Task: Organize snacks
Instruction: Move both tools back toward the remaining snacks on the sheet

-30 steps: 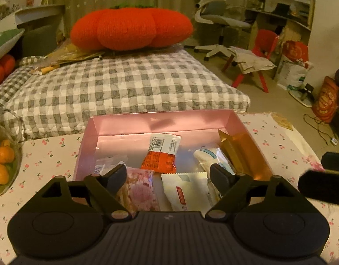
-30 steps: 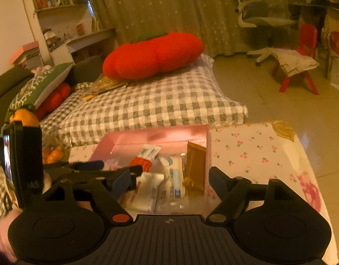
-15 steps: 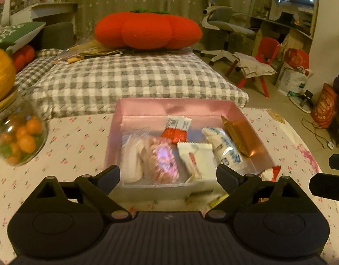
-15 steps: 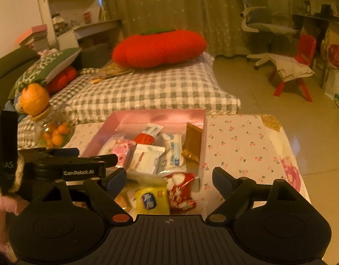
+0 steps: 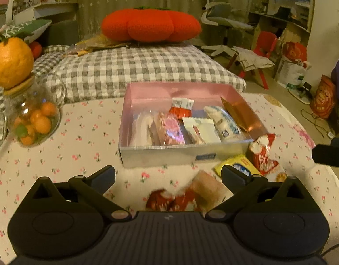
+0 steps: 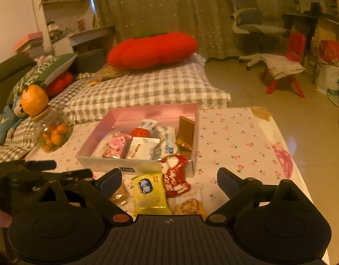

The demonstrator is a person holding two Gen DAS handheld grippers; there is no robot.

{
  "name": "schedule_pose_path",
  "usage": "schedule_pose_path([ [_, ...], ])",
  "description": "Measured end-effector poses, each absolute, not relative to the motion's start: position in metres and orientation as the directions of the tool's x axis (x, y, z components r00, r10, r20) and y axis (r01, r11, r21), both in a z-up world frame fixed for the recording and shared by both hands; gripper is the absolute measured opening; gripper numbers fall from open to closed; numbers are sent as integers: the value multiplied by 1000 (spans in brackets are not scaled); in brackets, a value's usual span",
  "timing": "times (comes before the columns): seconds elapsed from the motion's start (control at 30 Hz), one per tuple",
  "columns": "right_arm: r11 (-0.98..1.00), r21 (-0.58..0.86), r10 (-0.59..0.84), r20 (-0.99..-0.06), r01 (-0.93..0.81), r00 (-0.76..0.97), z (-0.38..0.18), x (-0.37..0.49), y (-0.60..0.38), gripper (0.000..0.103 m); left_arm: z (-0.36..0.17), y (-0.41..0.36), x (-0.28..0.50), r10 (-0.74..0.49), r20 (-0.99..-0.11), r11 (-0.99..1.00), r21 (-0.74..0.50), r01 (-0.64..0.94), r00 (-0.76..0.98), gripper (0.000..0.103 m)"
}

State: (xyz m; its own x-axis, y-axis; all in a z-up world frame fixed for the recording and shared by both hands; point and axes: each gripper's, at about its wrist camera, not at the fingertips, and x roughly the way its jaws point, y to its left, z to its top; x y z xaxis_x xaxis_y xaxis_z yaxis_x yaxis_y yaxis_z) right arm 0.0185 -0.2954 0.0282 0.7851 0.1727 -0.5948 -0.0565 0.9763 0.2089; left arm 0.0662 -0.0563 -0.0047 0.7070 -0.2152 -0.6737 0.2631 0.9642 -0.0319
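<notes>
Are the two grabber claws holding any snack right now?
No. The left gripper and right gripper have just been opening, nothing between their fingers; the snacks lie loose.

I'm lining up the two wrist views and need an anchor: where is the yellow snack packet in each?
Left wrist: yellow packet low right of centre, on the tablecloth before the box's near right corner, partly behind a gripper finger.
Right wrist: yellow packet low centre, between the open fingers, left of the red packet.
Shared landmark: the pink box, just behind the packet in both.
</notes>
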Motion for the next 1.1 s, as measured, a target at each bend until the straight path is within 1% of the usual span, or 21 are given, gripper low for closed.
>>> schedule_pose_path([
  [0.37, 986, 161, 140, -610, -50, 780, 1, 2, -300, 95, -35, -47, 44, -206, -710, 962, -21, 271, 673, 102],
  [0.47, 985, 147, 159, -614, -85, 773, -3, -2, -300, 96, -44, -48, 36, -208, -718, 956, -5, 293, 665, 102],
  [0.57, 978, 156, 206, -605, -139, 769, -8, -9, -302, 96, -49, -49, 30, -224, -708, 946, 8, 324, 670, 102],
  [0.63, 973, 163, 229, -584, -164, 779, -13, -15, -305, 99, -52, -49, 25, -233, -694, 940, 18, 340, 681, 102],
  [0.7, 972, 162, 233, -567, -170, 790, -21, -18, -310, 99, -55, -48, 23, -241, -684, 938, 17, 345, 689, 102],
  [0.9, 975, 161, 218, -599, -150, 771, -36, -19, -321, 99, -68, -44, 24, -269, -693, 931, -10, 364, 669, 102],
  [1.1, 965, 156, 262, -618, -211, 742, -41, -19, -309, 99, -68, -44, 28, -275, -674, 935, -21, 354, 686, 102],
])
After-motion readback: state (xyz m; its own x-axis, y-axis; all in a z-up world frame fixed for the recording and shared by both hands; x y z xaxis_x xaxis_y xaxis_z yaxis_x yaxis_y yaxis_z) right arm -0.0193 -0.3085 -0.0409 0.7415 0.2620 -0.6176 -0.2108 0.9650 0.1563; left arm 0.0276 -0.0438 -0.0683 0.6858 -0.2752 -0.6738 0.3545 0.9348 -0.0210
